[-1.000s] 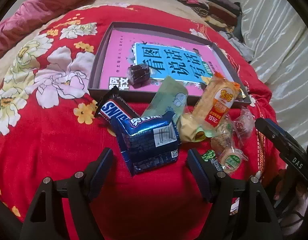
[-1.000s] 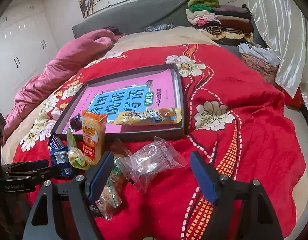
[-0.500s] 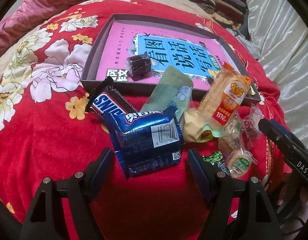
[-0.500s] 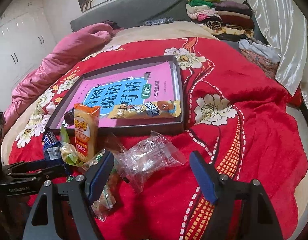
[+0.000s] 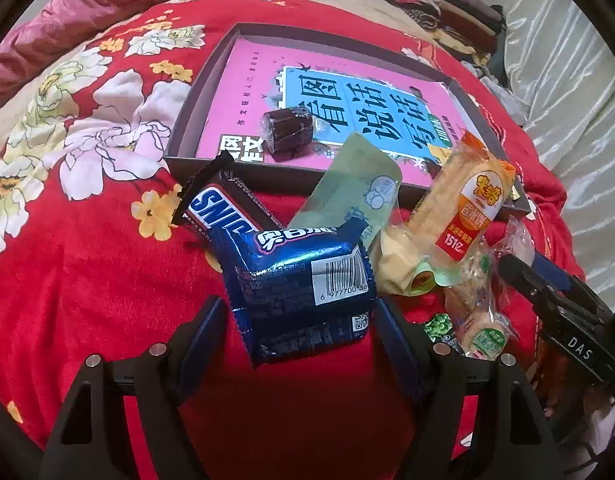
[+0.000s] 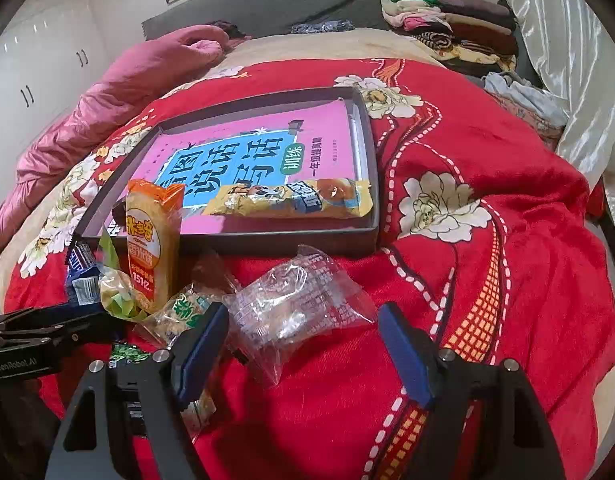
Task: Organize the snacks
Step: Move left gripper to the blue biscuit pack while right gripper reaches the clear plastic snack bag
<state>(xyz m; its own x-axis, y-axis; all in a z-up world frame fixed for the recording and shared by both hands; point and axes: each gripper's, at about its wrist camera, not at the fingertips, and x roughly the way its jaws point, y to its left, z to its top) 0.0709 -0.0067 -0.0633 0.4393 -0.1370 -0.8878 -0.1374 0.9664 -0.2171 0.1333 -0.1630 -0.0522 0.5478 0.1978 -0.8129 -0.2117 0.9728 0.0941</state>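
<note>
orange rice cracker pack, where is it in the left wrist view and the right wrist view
Left wrist view: the orange rice cracker pack stands right of centre, leaning up over the tray's near edge.
Right wrist view: it stands at centre left, in front of the tray's near left corner.
Shared landmark: the dark tray with the pink and blue book inside, just behind the pack in both views.

The blue snack pack [image 5: 299, 284] is glossy foil. The clear bag [image 6: 295, 312] is crinkled shiny plastic. The red blanket [image 6: 487, 264] looks soft, plush cloth. The tray [image 5: 187, 120] is matt; the curtain [image 6: 579, 40] is satin.
</note>
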